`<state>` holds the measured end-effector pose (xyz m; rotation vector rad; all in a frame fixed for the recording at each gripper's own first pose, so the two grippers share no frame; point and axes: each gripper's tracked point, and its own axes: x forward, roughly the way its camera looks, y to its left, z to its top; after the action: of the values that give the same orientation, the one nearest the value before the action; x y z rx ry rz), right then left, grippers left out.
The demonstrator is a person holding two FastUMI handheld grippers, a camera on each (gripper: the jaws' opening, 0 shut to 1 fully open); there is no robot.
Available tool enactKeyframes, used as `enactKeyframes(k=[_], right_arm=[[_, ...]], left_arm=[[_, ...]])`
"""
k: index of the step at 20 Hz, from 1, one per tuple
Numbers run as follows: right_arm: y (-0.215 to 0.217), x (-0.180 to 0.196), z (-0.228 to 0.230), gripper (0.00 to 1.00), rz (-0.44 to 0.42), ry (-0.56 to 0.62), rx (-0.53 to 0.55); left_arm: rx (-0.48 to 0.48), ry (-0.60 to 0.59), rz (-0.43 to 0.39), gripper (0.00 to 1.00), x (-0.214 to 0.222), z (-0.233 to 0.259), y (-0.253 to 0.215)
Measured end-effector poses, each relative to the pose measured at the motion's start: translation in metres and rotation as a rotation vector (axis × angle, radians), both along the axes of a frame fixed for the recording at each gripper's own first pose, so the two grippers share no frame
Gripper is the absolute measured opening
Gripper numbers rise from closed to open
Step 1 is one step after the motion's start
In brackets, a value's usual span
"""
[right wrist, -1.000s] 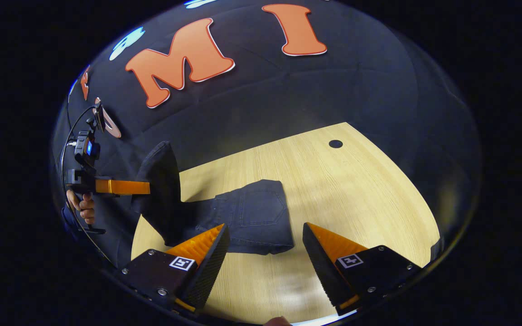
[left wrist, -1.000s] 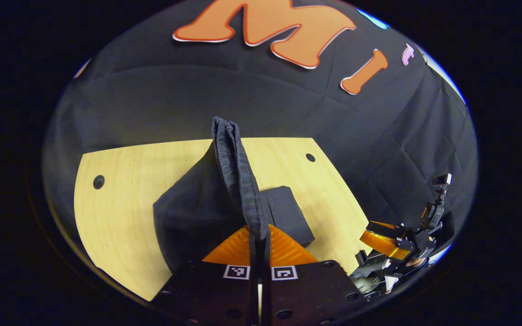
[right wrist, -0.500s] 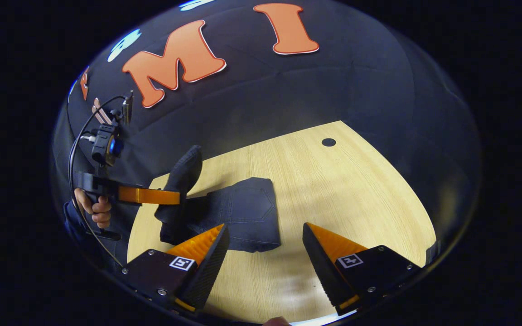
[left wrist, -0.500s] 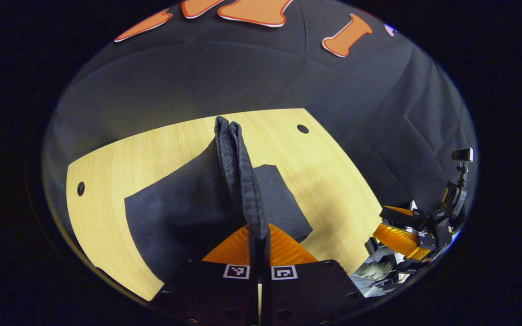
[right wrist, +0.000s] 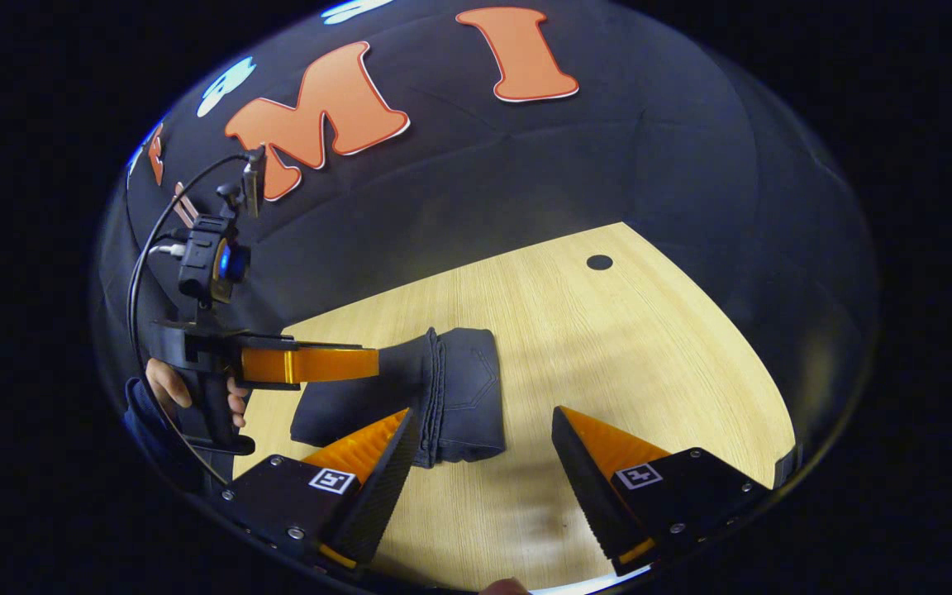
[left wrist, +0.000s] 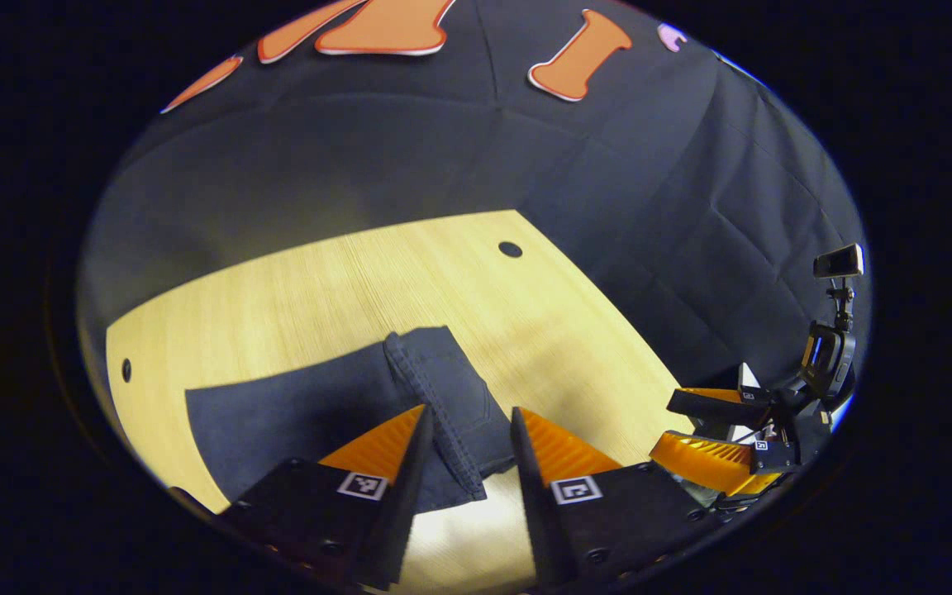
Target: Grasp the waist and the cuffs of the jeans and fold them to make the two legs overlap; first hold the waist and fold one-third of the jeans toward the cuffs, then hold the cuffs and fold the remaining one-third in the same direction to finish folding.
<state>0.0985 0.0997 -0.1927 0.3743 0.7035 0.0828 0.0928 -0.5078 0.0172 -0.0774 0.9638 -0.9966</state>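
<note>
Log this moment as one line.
left gripper: open, above cuffs | right gripper: open, idle | dark denim jeans: folded on wooden table

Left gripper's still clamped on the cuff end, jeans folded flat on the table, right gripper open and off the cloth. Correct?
Not quite: the left gripper is open, its fingers spread either side of the cuff hem, pressing nothing. The left gripper view shows the gap. The rest holds: the jeans lie folded flat on the table, and the right gripper is open, off the cloth.
</note>
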Motion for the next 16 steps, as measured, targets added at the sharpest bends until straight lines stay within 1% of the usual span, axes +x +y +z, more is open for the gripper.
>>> enactKeyframes(k=[1, 2, 3, 4, 5, 6, 7, 8, 10, 12, 13, 14, 16], right_arm=[[-0.003, 0.002, 0.002, 0.98, -0.005, -0.014, -0.007], [-0.003, 0.004, 0.005, 0.98, -0.009, -0.034, -0.016], [-0.005, 0.006, 0.01, 0.98, -0.018, -0.059, -0.031], [-0.006, 0.005, 0.018, 0.98, -0.02, -0.091, -0.045], [-0.005, 0.008, 0.027, 0.98, -0.022, -0.127, -0.062], [-0.002, 0.011, 0.034, 0.98, -0.017, -0.17, -0.077], [0.001, 0.014, 0.042, 0.98, -0.016, -0.214, -0.094], [0.005, 0.014, 0.051, 0.98, -0.011, -0.252, -0.103], [0.019, 0.013, 0.068, 0.98, 0.007, -0.325, -0.111], [0.028, 0.01, 0.088, 0.98, 0.016, -0.402, -0.138], [0.032, 0.008, 0.097, 0.98, 0.014, -0.44, -0.157], [0.036, 0.005, 0.106, 0.98, 0.012, -0.476, -0.172], [0.045, -0.002, 0.128, 0.98, -0.002, -0.557, -0.195]], left_arm=[[-0.004, -0.02, 0.025, 0.69, 0.001, 0.007, 0.006], [-0.013, -0.038, 0.049, 0.63, 0.002, 0.014, 0.012], [-0.021, -0.057, 0.078, 0.69, 0.004, 0.021, 0.022], [-0.033, -0.085, 0.114, 0.84, 0.006, 0.03, 0.034], [-0.047, -0.115, 0.149, 0.87, 0.008, 0.038, 0.043], [-0.053, -0.147, 0.181, 0.87, 0.011, 0.047, 0.051], [-0.049, -0.196, 0.223, 0.94, 0.013, 0.058, 0.065], [-0.041, -0.252, 0.268, 0.95, 0.013, 0.065, 0.08], [-0.018, -0.349, 0.349, 0.95, 0.009, 0.073, 0.11], [-0.01, -0.446, 0.413, 0.95, -0.001, 0.089, 0.14], [-0.02, -0.488, 0.433, 0.96, -0.004, 0.098, 0.152], [-0.026, -0.525, 0.462, 0.99, -0.009, 0.106, 0.165], [-0.039, -0.589, 0.518, 0.98, -0.016, 0.122, 0.191]])
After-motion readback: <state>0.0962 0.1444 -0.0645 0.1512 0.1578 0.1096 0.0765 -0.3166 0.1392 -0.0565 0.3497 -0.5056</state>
